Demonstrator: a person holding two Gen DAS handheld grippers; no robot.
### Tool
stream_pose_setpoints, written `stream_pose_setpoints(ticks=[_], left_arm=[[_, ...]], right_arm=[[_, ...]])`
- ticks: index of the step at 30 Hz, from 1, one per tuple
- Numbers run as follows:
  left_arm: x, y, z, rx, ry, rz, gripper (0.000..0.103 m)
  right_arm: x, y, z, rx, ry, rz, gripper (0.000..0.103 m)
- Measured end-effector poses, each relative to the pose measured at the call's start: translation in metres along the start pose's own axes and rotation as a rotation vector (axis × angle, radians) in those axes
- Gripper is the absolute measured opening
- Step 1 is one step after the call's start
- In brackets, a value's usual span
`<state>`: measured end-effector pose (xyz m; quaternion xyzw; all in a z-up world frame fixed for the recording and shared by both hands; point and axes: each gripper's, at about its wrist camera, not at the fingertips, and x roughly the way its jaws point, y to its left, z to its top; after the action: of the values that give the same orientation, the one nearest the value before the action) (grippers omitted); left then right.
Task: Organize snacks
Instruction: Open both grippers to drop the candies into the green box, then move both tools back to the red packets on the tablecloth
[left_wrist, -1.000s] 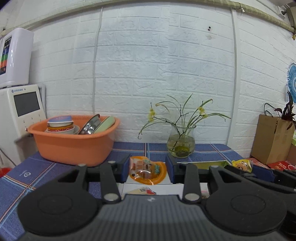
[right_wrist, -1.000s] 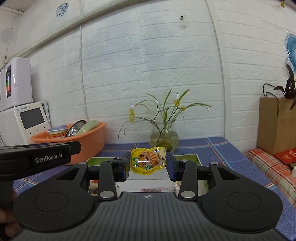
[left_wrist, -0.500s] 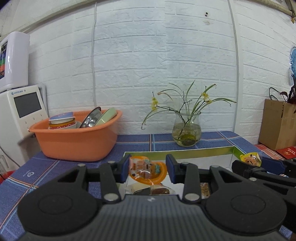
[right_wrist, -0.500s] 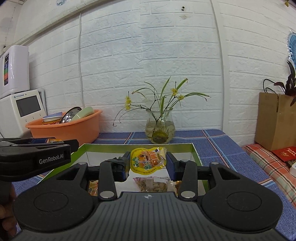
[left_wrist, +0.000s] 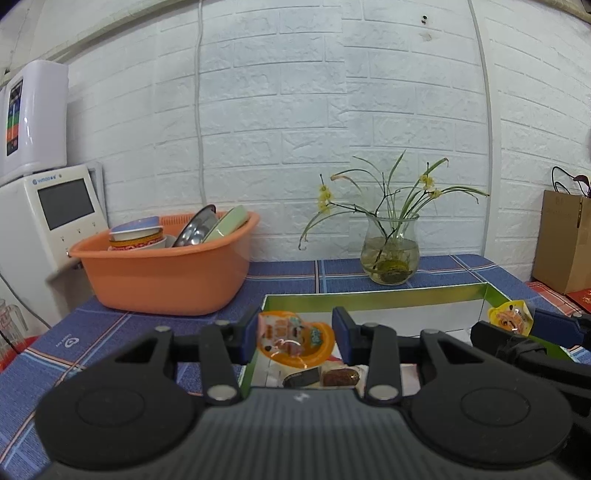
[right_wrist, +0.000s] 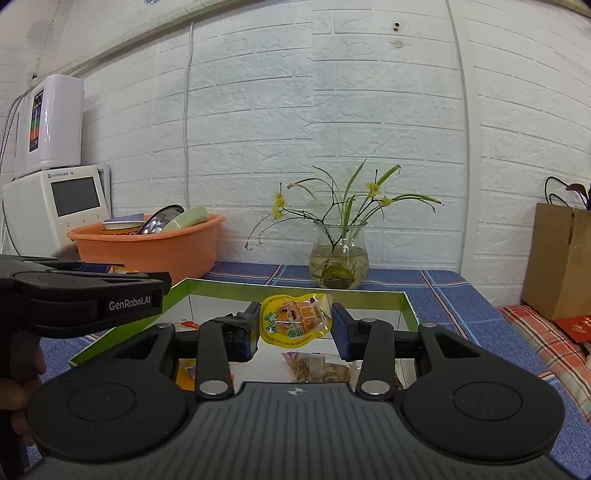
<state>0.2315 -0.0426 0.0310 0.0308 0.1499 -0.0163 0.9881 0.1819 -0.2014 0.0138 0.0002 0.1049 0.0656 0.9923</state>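
My left gripper is shut on an orange snack packet and holds it over the left end of a green-rimmed white box. My right gripper is shut on a yellow snack packet over the same box. The yellow packet also shows at the right of the left wrist view. Several wrapped snacks lie on the box floor, and dark ones show in the left wrist view. The left gripper's body appears at the left of the right wrist view.
An orange basin with bowls and plates stands at the back left beside a white appliance. A glass vase with flowers stands behind the box. A brown paper bag stands at the right. The blue checked tablecloth lies beneath.
Both grippers have moved back and tilted down with their packets still held, so the green-rimmed box and the snacks inside it have come into view below them.
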Motion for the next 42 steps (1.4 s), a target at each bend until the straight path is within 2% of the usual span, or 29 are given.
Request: stream_pose_setpoints(ticks=[2, 3, 4, 5, 7, 9, 16, 29, 35, 39, 42], left_arm=[[0.002, -0.001, 0.0, 0.001, 0.003, 0.003, 0.042], [0.002, -0.001, -0.001, 0.004, 0.004, 0.003, 0.045], [0.003, -0.001, -0.001, 0.005, 0.004, 0.006, 0.052], [0.003, -0.002, -0.002, 0.006, 0.0, 0.008, 0.052], [0.003, -0.002, -0.002, 0.009, 0.001, 0.008, 0.053], [0.003, -0.002, -0.001, 0.006, 0.004, 0.007, 0.056], [0.004, -0.002, -0.002, 0.008, 0.026, 0.01, 0.061], [0.001, 0.001, 0.002, 0.012, 0.037, 0.01, 0.064], [-0.036, 0.022, 0.013, -0.003, 0.024, -0.032, 0.065], [-0.068, 0.044, 0.009, 0.005, 0.042, -0.066, 0.066], [-0.093, 0.062, -0.006, -0.007, 0.064, -0.057, 0.066]], right_arm=[[0.001, 0.0, -0.001, -0.002, 0.004, -0.008, 0.071], [0.002, 0.0, -0.001, 0.003, 0.01, -0.008, 0.074], [0.003, -0.001, -0.002, 0.011, 0.015, -0.006, 0.077], [0.003, -0.001, -0.002, 0.019, 0.021, -0.004, 0.077], [0.006, -0.005, -0.002, 0.051, 0.043, 0.015, 0.091], [0.007, -0.009, -0.002, 0.096, 0.062, 0.036, 0.095], [0.006, -0.014, -0.001, 0.138, 0.073, 0.023, 0.098], [0.003, -0.019, 0.003, 0.147, 0.069, 0.021, 0.098], [-0.015, -0.031, 0.019, 0.164, 0.022, 0.039, 0.099], [-0.032, -0.035, 0.029, 0.167, -0.038, 0.053, 0.1], [-0.038, -0.033, 0.03, 0.149, -0.035, 0.051, 0.1]])
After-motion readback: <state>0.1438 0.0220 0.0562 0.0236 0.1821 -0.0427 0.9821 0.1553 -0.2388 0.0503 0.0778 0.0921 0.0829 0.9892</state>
